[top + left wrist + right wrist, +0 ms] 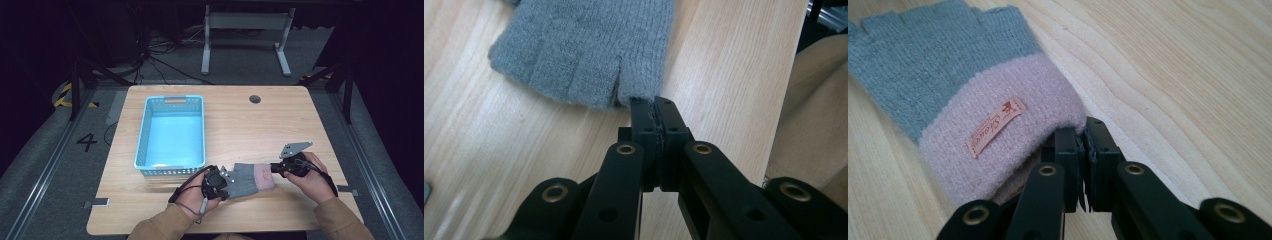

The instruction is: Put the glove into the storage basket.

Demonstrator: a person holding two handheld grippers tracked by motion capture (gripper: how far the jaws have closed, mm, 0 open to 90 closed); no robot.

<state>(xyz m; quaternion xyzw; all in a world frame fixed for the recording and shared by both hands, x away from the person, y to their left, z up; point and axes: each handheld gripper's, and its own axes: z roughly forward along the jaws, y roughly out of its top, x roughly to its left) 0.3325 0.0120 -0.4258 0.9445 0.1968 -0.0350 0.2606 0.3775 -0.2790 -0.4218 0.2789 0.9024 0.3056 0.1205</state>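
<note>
currently the grey fingerless glove [248,178] lies flat at lower centre of the table [240,120], long axis left-right, pink cuff [263,176] pointing right. left gripper [223,183] pinches its finger end, right gripper [274,168] pinches the cuff.

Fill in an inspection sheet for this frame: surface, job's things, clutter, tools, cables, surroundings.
Surface: light wooden table, round hole near far edge.
Job's things: grey knitted fingerless glove with pink cuff, flat on table; empty light blue plastic basket beyond it.
Clutter: nothing seen.
Tools: left tool shut on glove's finger end; right tool shut on cuff.
Cables: black cable loops from left tool.
Surroundings: dark room, grey floor, white table frame.
</note>
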